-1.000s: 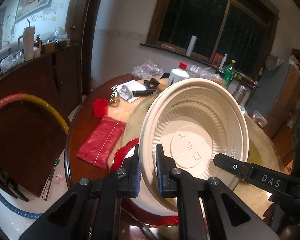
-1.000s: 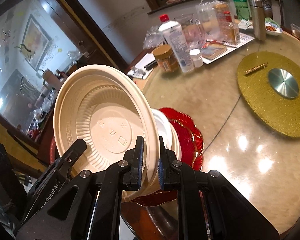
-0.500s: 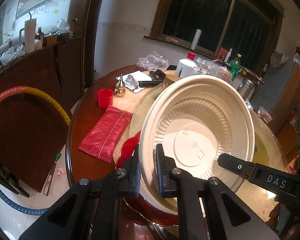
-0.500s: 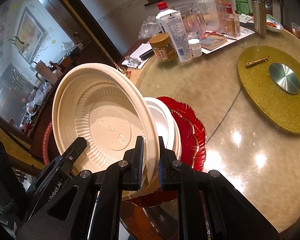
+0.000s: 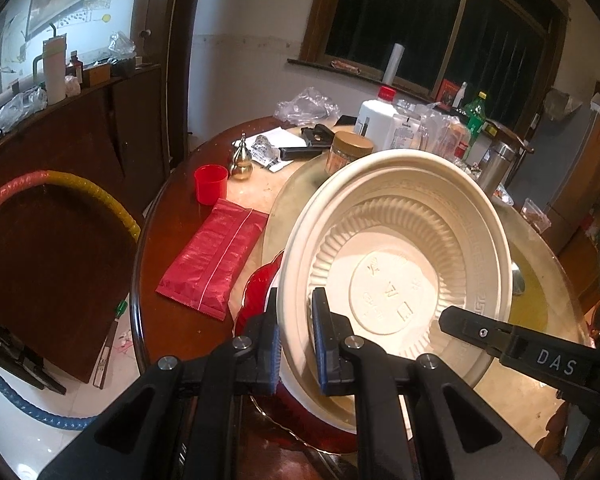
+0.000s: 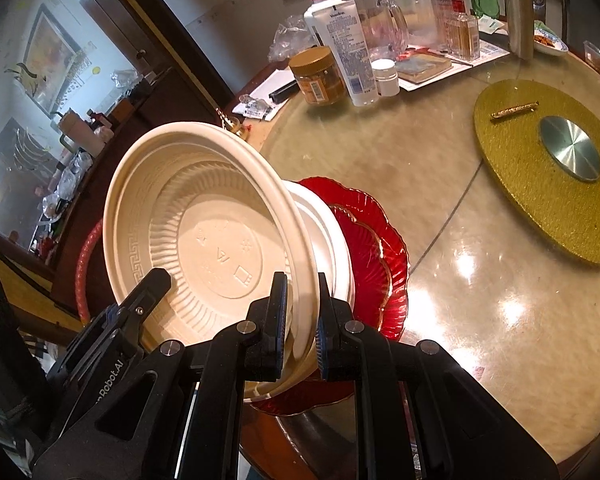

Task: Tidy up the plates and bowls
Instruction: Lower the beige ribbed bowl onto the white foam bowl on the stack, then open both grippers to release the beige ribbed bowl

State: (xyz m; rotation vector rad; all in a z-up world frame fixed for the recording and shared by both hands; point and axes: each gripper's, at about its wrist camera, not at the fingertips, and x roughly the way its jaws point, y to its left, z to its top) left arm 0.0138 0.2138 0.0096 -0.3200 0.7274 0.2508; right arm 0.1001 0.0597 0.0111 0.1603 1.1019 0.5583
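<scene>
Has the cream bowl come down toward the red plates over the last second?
Yes. In the right wrist view the cream bowl sits lower and closer over the red plates, covering more of the white bowl beneath.

I've got the bowl (image 5: 400,272) tilted between both grippers, left gripper (image 5: 296,344) on its near-left rim, right gripper (image 6: 300,320) on the opposite rim. Under it, another bowl (image 6: 332,240) sits on stacked plates (image 6: 376,248) at the near edge of the table (image 6: 480,320). Left of the stack: packet (image 5: 216,256), cup (image 5: 210,188) behind it. Jar (image 6: 320,76) and bottle (image 6: 340,48) at the far side; turntable disc (image 6: 540,168) right of the stack.
</scene>
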